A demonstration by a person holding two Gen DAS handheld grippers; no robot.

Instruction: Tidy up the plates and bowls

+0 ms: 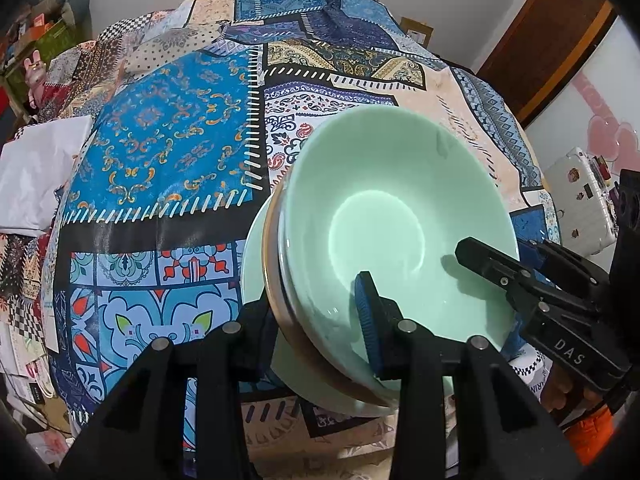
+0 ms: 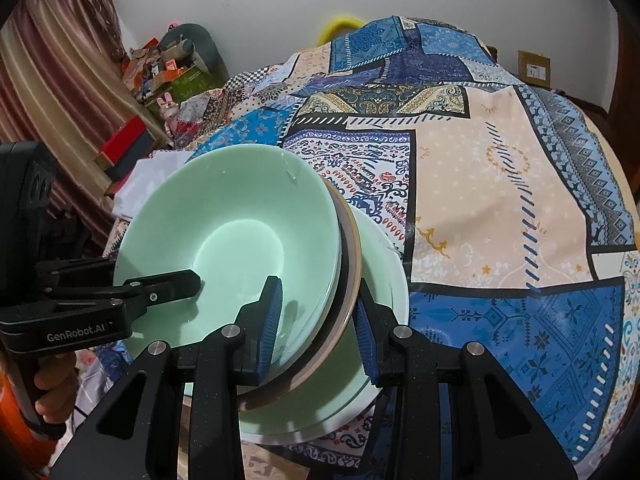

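Scanning from the left of the left wrist view, we see white paper (image 1: 40, 176) lying at the edge of the patchwork tablecloth (image 1: 160, 140), whose blue panel fills the bare cloth beside the dishes. Right of centre sits the stack: a mint-green bowl (image 1: 384, 216) nested on top, a brown-rimmed dish (image 1: 274, 280) showing only its edge under it, and a pale green plate (image 1: 252, 264) at the bottom resting on the cloth. We hold the left gripper (image 1: 320, 320) clamped on the near left rim of the stack, 1 blue pad inside the bowl and the other finger outside the rims. Further right, the right gripper (image 1: 516, 276) comes in from the side, 1 black finger lying inside the bowl and its blue pad outside the rim, so it too pinches the rim. In the right wrist view the left gripper (image 2: 160, 288) enters from the left with its finger in the bowl (image 2: 240, 232). The right gripper (image 2: 316, 328) straddles the rims of the bowl and brown-rimmed dish (image 2: 352, 264), its 2 blue pads closed on them above the plate (image 2: 384, 280). To the right the tablecloth (image 2: 500, 200) lies bare.
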